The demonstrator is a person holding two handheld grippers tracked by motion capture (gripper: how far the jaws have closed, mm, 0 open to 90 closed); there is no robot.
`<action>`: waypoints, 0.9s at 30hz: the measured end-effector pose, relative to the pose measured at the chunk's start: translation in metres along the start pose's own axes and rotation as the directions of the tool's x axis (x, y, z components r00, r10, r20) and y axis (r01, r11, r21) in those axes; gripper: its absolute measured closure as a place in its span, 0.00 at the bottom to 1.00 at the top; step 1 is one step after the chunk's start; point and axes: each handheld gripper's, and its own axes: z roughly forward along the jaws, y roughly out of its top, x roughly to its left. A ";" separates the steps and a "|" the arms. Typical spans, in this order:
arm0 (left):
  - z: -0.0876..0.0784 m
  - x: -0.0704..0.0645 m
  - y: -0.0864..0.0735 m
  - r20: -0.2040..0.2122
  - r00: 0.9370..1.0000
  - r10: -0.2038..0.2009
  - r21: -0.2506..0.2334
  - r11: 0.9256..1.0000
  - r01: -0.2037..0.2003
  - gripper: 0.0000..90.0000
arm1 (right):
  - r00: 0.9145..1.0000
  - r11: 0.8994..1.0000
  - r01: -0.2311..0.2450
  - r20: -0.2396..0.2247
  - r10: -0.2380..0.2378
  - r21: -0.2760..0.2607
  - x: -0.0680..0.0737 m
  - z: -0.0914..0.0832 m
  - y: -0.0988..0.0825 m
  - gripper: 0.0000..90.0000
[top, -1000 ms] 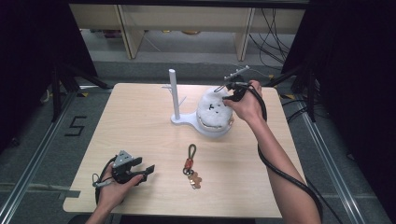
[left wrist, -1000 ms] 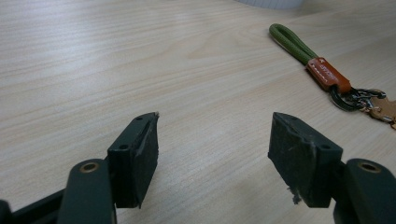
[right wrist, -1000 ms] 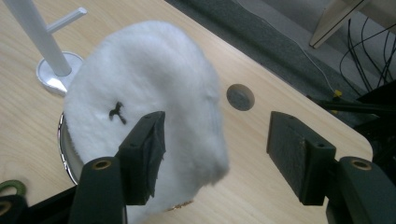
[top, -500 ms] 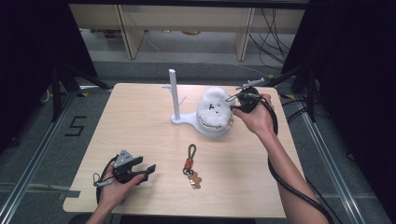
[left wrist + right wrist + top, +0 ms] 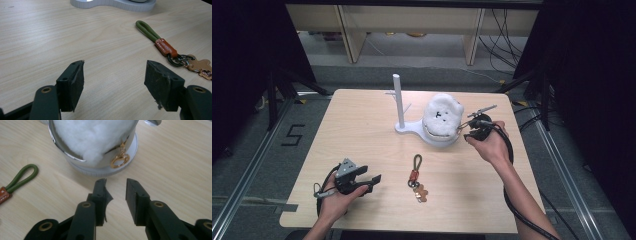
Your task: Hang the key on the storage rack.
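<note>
Keychain (image 5: 415,175) on pale wood table (image 5: 362,125)

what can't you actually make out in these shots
- White fluffy toy: top cut off by the upper edge in the right gripper view.
- Gold clasp: its attachment is hidden by fluff in the right gripper view; too small in the high view.
- Keyring: its charm runs off the left gripper view's right edge; tag lettering too small.

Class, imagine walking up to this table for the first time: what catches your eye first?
The white fluffy toy sitting in a bowl on the white stand at the table's far middle stands out, with the right tongs open beside it. Nearer lies a green-looped keychain, and the left tongs open at the near left.
</note>
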 end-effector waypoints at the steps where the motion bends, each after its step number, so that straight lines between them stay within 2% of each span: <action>1: 0.000 0.000 0.001 0.004 1.000 0.002 -0.001 1.000 -0.002 0.35 | 1.000 1.000 0.003 0.001 -0.003 0.011 0.001 -0.001 -0.003 0.80; 4: 0.002 -0.001 0.004 0.006 1.000 -0.004 -0.007 1.000 0.004 0.35 | 1.000 1.000 -0.004 0.002 0.004 0.020 0.002 -0.002 -0.008 0.82; 8: 0.004 -0.002 0.010 0.004 1.000 0.009 0.000 1.000 -0.009 0.35 | 1.000 0.998 -0.010 0.000 0.010 0.067 0.005 0.000 -0.014 0.85; 9: 0.005 -0.003 0.011 0.014 1.000 0.011 0.004 1.000 -0.011 0.35 | 1.000 0.996 -0.019 0.003 0.019 0.085 0.006 0.000 -0.016 0.85; 10: 0.006 -0.004 0.012 0.014 1.000 0.013 0.008 1.000 -0.013 0.35 | 1.000 0.997 -0.010 -0.004 0.011 0.078 0.005 0.002 -0.018 0.85; 17: 0.017 -0.014 0.021 0.069 0.997 0.046 0.032 0.998 -0.049 0.36 | 0.999 0.995 -0.034 -0.011 0.036 0.094 0.005 0.006 -0.030 0.83; 21: 0.025 -0.020 0.027 0.119 0.992 0.048 0.046 0.998 -0.053 0.36 | 0.999 0.994 -0.048 -0.009 0.049 0.099 0.004 0.006 -0.035 0.82; 27: 0.033 -0.026 0.034 0.142 0.989 0.034 0.083 0.995 -0.046 0.39 | 0.998 0.992 -0.057 -0.004 0.057 0.114 0.004 0.005 -0.035 0.81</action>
